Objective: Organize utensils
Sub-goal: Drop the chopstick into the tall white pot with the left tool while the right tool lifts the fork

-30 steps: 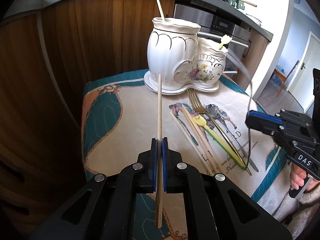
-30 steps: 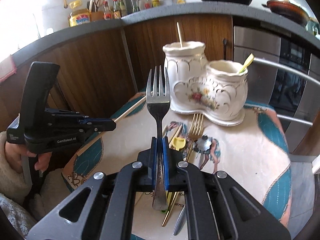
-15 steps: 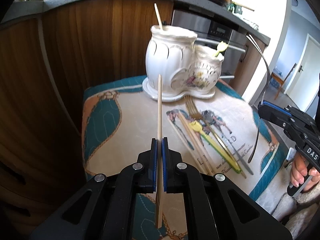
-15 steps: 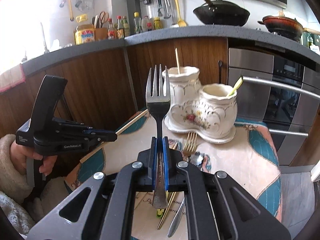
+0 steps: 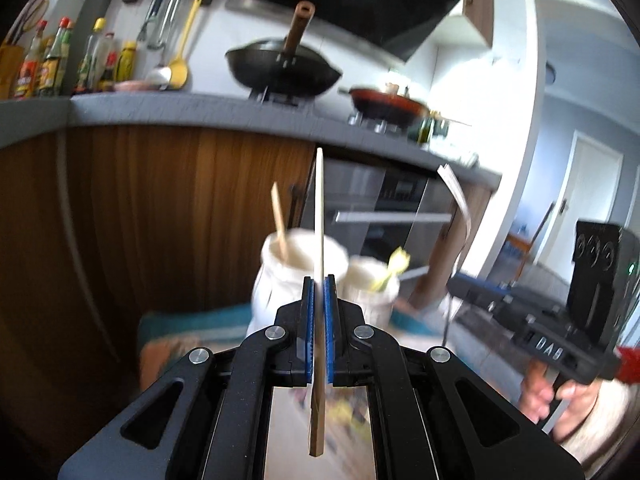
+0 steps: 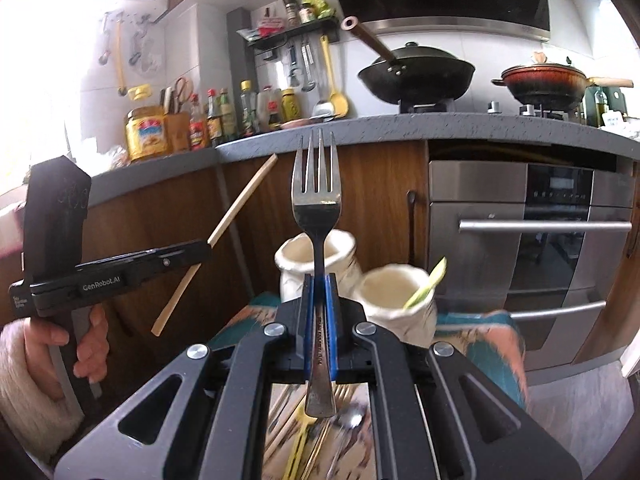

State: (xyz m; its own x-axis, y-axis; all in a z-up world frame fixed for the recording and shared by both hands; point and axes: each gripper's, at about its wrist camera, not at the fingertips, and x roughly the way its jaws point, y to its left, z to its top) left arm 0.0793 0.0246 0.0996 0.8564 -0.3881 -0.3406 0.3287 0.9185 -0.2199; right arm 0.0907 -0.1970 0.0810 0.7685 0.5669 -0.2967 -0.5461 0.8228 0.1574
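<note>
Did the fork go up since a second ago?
Yes. The fork rose: its tines were level with the white holder before; now they reach the grey countertop above it.

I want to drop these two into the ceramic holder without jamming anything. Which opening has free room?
The taller pot shows an open mouth in the right wrist view; the left wrist view shows one chopstick leaning at its left side. The shorter pot holds a yellow-green utensil at its right rim, bare leftward.

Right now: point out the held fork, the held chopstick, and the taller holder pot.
fork (image 6: pixel 316 216), right wrist view, on the neck below the tines.
chopstick (image 5: pixel 319 216), left wrist view, mid shaft above the pads.
taller holder pot (image 6: pixel 294 258), right wrist view, cream inner rim.
</note>
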